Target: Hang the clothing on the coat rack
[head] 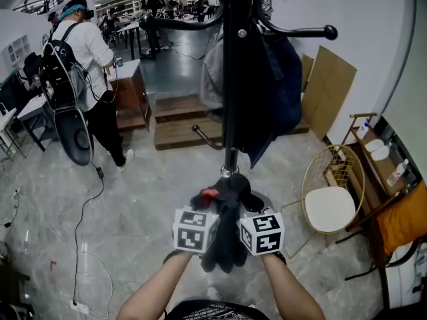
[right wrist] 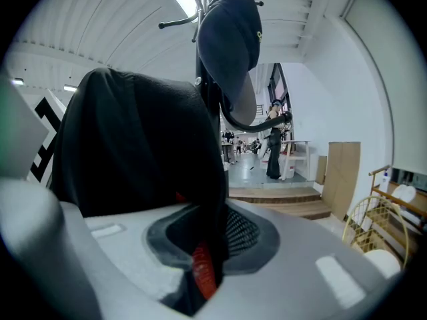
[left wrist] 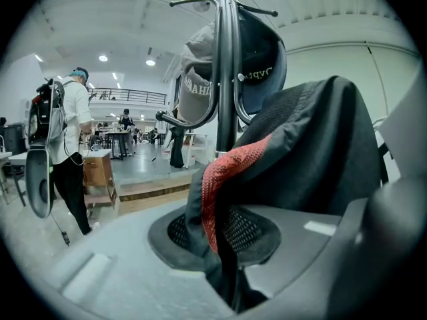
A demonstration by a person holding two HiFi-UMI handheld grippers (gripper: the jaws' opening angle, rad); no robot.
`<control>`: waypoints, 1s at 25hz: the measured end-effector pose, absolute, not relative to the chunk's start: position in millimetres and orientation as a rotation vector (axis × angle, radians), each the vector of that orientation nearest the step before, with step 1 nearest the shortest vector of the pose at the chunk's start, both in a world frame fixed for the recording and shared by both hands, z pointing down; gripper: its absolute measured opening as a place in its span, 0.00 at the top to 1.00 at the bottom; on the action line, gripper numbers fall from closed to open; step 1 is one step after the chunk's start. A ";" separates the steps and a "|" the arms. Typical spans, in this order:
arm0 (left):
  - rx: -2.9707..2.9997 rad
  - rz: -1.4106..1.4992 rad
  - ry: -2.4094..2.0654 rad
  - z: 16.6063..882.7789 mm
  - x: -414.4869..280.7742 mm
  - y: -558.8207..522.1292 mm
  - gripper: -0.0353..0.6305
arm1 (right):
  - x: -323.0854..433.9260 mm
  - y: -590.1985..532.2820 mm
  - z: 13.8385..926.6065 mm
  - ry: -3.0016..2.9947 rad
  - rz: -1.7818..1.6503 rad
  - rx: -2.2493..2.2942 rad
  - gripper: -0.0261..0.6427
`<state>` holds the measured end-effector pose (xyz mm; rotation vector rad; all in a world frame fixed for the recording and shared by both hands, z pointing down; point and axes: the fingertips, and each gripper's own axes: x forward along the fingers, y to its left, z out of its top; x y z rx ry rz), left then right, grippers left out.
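A black garment with a red knit trim hangs bunched between my two grippers, low in front of the black coat rack's pole. My left gripper is shut on the cloth, and its own view shows the red trim running down between the jaws. My right gripper pinches the same garment, with black cloth and a red edge caught at the jaws. On the rack hang a grey cap and a dark navy cap. A bare hook sticks out at the upper right.
A person with a backpack stands at the left. Wooden pallets lie behind the rack and cardboard leans on the wall. A round wire chair and a wooden shelf stand at the right. A cable trails over the floor.
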<state>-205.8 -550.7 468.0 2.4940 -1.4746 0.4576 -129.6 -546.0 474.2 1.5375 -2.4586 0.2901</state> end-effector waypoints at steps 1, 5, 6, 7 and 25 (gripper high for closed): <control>2.490 0.459 -1.483 468.6 -206.1 -550.3 0.89 | -129.1 -545.5 474.5 -2.457 0.287 1.539 0.89; 2.483 0.481 -1.501 472.6 -205.6 -546.7 0.82 | -124.8 -541.4 477.1 -2.444 0.272 1.543 0.86; 2.484 0.487 -1.504 473.9 -205.4 -545.1 0.81 | -123.5 -540.1 478.4 -2.443 0.271 1.544 0.85; 2.484 0.493 -1.508 475.2 -205.5 -543.5 0.80 | -122.7 -539.0 479.7 -2.442 0.271 1.543 0.85; 2.442 0.531 -1.550 481.5 -211.9 -510.6 0.75 | -112.8 -512.3 480.2 -2.423 0.260 1.529 0.79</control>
